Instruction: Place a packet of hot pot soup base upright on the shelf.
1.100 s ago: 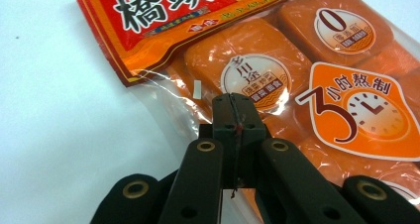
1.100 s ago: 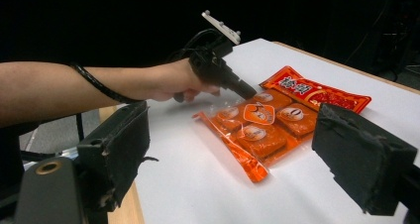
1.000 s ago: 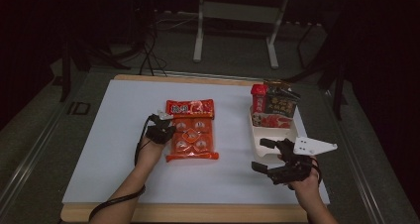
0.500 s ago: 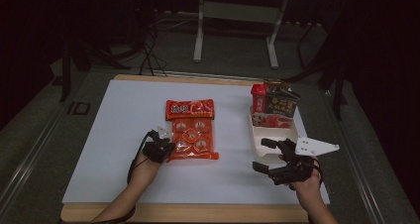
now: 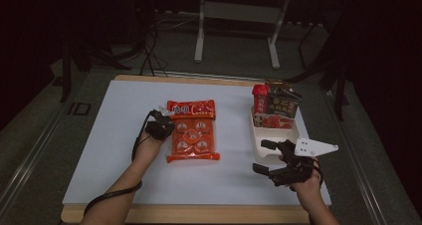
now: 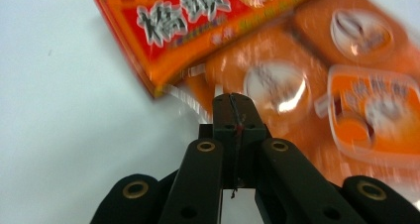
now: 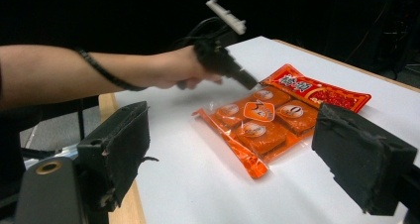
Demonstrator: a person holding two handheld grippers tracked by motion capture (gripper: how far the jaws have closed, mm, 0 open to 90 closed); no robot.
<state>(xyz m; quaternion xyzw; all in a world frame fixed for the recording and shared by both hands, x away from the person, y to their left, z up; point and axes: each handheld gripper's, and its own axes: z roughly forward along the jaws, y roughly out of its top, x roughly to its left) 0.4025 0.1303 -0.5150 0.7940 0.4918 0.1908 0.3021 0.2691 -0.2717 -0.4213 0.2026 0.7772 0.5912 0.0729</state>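
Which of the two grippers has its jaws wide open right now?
The right gripper, beside the white tray, stands wide open. The left gripper, at the orange snack pack, is shut.

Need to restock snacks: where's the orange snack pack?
High view: the orange snack pack lies mid-table, the left gripper at its left edge, the white tray to its right.

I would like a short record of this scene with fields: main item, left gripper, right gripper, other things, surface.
main item: orange snack pack, lying flat on the table
left gripper: fingers shut, tips at the pack's clear edge near its red header; a grip cannot be told
right gripper: open, holds nothing, beside the white tray
other things: white tray with a red cup and a dark packet
surface: white table
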